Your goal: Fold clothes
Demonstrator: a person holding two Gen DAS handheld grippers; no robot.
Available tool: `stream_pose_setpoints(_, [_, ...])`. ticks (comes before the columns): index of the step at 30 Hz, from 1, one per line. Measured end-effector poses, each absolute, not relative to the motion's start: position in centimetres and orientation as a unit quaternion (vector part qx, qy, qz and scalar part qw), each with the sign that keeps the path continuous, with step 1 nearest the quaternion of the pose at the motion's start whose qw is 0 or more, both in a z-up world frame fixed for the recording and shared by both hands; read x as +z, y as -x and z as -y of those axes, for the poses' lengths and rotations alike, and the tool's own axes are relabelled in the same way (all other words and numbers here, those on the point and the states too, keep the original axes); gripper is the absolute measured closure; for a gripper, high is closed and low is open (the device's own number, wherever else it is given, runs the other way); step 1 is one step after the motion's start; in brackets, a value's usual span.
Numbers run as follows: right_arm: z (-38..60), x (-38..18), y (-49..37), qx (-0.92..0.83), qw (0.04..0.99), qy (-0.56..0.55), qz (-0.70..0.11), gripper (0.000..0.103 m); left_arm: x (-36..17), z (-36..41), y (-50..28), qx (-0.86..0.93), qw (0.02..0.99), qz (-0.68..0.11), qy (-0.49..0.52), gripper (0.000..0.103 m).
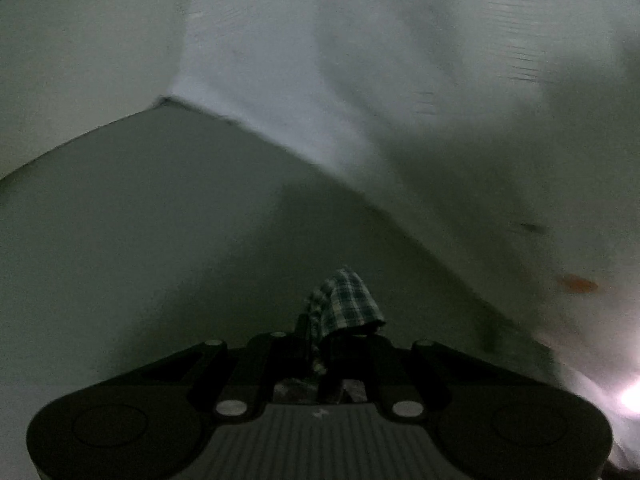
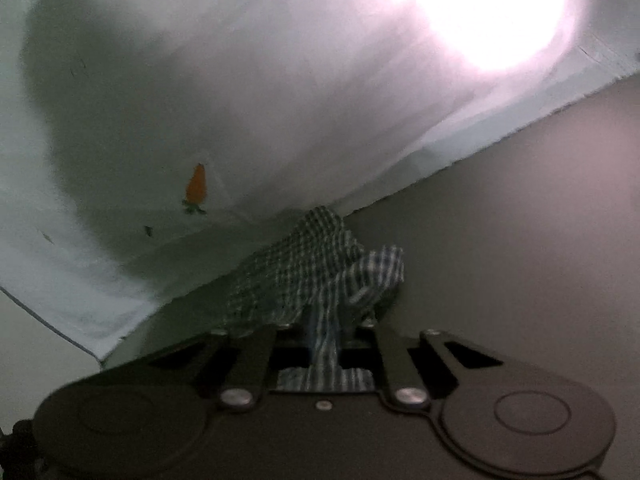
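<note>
A checked cloth [image 2: 320, 264] is pinched at separate points by the closed left gripper [image 1: 320, 344] and closed right gripper [image 2: 324, 332], bunching over a white sheet [image 2: 280, 120] whose carrot print [image 2: 196, 189] and lamp glare [image 2: 480, 8] show clearly only from the right wrist.

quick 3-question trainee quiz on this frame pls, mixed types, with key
1. True or false: the left gripper is shut on checked cloth.
2. The right gripper holds: A) nothing B) checked cloth C) a white sheet.
3. Fill in: the small print on the white sheet beyond the right gripper is an orange ____.

Key: 1 true; 2 B; 3 carrot
</note>
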State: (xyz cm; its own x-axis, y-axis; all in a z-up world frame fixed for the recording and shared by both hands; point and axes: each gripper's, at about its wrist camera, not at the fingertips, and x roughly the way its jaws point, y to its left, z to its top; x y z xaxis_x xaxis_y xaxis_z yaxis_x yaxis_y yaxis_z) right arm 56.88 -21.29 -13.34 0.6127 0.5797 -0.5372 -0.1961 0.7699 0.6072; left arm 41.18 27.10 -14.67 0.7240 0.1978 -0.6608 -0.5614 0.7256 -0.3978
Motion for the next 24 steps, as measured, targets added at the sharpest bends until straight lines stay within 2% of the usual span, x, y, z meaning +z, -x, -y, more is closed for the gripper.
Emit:
stream_pose_setpoints(6, [24.5, -14.6, -52.7, 0.212, 0.836, -0.315, -0.397, 0.093, -14.1, -17.6, -43.1, 0.056, 0.9, -0.337, 0.27, 0.093])
stream_pose_setpoints(8, [25.3, -15.2, -51.7, 0.206, 0.827, -0.332, -0.405, 0.093, -15.3, -14.7, -43.8, 0.025, 0.893, -0.369, 0.256, 0.092])
stream_pose_setpoints(11, [26.1, -15.8, -50.6, 0.203, 0.817, -0.347, -0.412, 0.093, -18.9, -12.1, -44.3, -0.004, 0.856, -0.435, 0.279, 0.085])
stream_pose_setpoints(13, [26.7, -16.1, -49.9, 0.201, 0.811, -0.358, -0.417, 0.093, -21.0, -11.2, -44.7, -0.012, 0.834, -0.475, 0.281, 0.074])
stream_pose_setpoints(15, [27.2, -16.5, -49.2, 0.2, 0.804, -0.368, -0.422, 0.092, -22.8, -10.7, -44.8, -0.014, 0.817, -0.506, 0.276, 0.07])
stream_pose_setpoints(17, [26.8, -16.7, -49.2, 0.21, 0.796, -0.374, -0.426, 0.092, -22.8, -10.8, -44.4, -0.017, 0.817, -0.503, 0.281, 0.062])
stream_pose_setpoints(19, [26.2, -16.8, -49.3, 0.223, 0.788, -0.38, -0.43, 0.091, -22.2, -11.7, -44.2, -0.027, 0.814, -0.494, 0.305, 0.034])
stream_pose_setpoints(24, [22.7, -16.2, -49.9, 0.294, 0.758, -0.389, -0.434, 0.087, -20.7, -12.8, -42.5, -0.033, 0.817, -0.467, 0.336, 0.023])
